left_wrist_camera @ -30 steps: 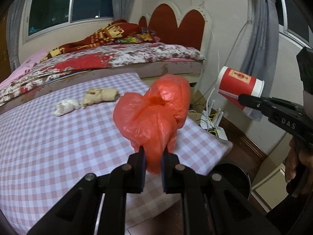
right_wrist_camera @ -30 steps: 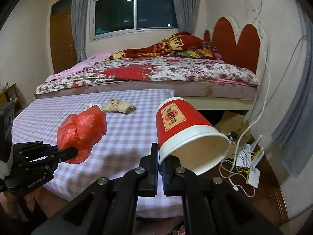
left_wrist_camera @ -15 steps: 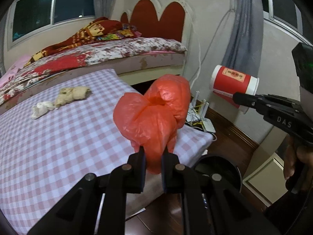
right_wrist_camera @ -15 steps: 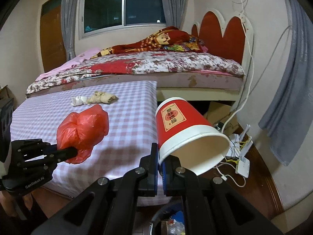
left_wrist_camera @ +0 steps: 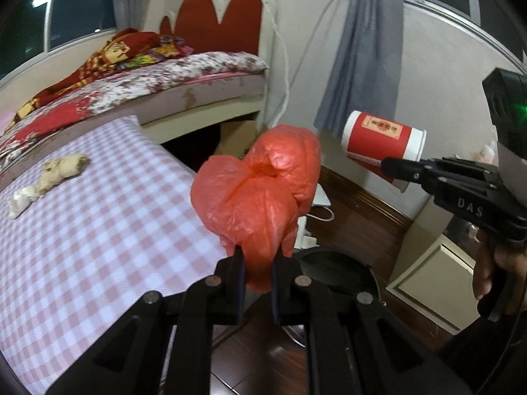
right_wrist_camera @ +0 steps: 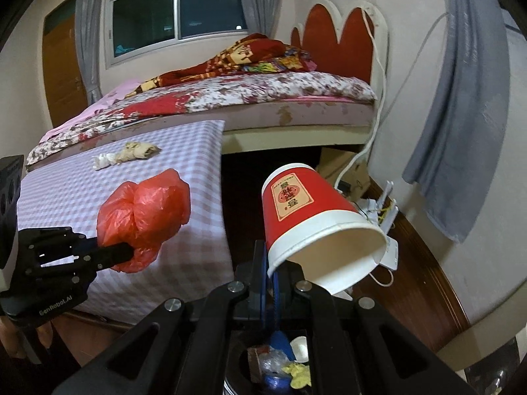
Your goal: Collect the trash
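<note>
My left gripper (left_wrist_camera: pixel 258 265) is shut on a crumpled red plastic bag (left_wrist_camera: pixel 260 194), which bulges up above its fingers. The same bag (right_wrist_camera: pixel 145 212) shows at the left of the right wrist view, held over the edge of the checked table. My right gripper (right_wrist_camera: pixel 269 275) is shut on the rim of a red paper cup (right_wrist_camera: pixel 309 220), tilted with its mouth towards the camera. The cup (left_wrist_camera: pixel 382 140) also shows at the right of the left wrist view. A black trash bin (left_wrist_camera: pixel 332 270) stands on the floor below both grippers, with several scraps inside (right_wrist_camera: pixel 286 362).
Two crumpled tissue wads (left_wrist_camera: pixel 49 177) lie on the checked tablecloth (left_wrist_camera: pixel 98 230). A bed with a floral cover (right_wrist_camera: pixel 230 98) stands behind it. Cables and a power strip (right_wrist_camera: pixel 385 217) lie on the wooden floor by the wall. A grey curtain (right_wrist_camera: pixel 461 131) hangs at the right.
Both grippers have swung right, off the table edge, and slightly down with bag and cup still held. The trash bin has come into view beneath them.
</note>
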